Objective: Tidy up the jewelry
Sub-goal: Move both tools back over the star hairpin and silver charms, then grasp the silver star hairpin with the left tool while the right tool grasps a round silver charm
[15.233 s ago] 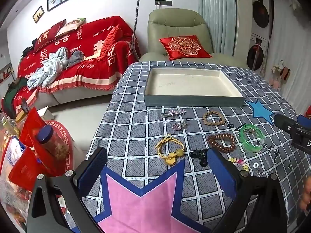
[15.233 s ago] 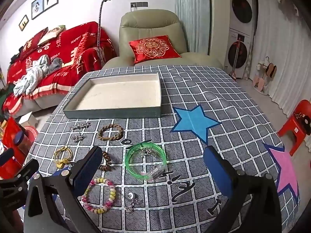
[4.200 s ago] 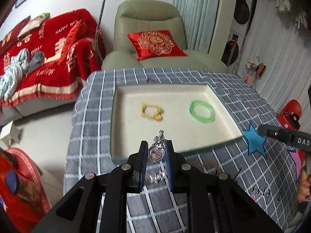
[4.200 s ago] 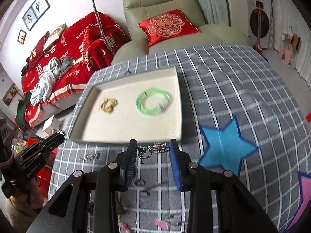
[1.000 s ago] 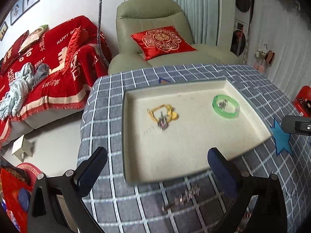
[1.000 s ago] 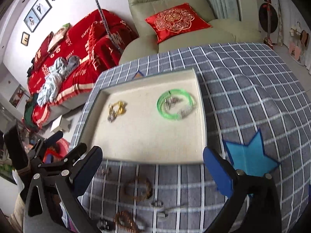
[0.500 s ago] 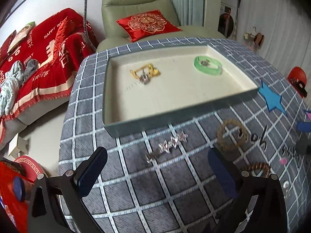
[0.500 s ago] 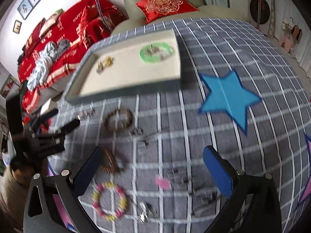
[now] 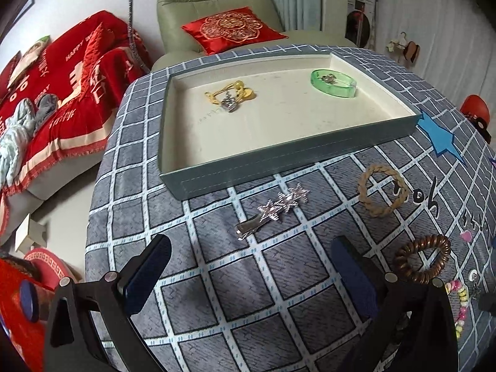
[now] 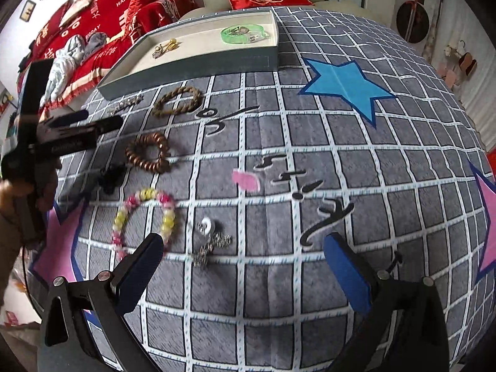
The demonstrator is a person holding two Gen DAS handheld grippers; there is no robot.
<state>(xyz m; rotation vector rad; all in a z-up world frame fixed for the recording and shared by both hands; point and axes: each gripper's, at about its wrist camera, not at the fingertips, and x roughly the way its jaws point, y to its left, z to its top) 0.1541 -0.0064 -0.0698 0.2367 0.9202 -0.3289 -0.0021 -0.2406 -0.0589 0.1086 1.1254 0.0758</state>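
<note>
The grey-blue tray (image 9: 279,155) (image 10: 198,62) holds a yellow cord piece (image 9: 231,91) with a heart pendant (image 9: 228,105) and a green bangle (image 9: 333,83) (image 10: 243,34). My left gripper (image 9: 252,274) is open and empty, just short of a silver star hair clip (image 9: 274,210) (image 10: 125,104) in front of the tray. My right gripper (image 10: 243,271) is open and empty above a small silver chain charm (image 10: 210,238). A beaded bracelet (image 10: 144,217), a brown coil hair tie (image 10: 148,152) (image 9: 423,257) and a braided tan bracelet (image 10: 178,100) (image 9: 383,190) lie on the cloth.
The table has a grey checked cloth (image 10: 310,161) with blue (image 10: 342,82) and pink star patches. A small black clip (image 10: 110,175) lies left of the coil tie. The left gripper shows in the right wrist view (image 10: 77,130). An armchair (image 9: 217,9) and a red sofa (image 9: 62,77) stand behind.
Both grippers have dropped lower and closer to the cloth. The left one has neared the star hair clip; the right one has moved over the silver charm.
</note>
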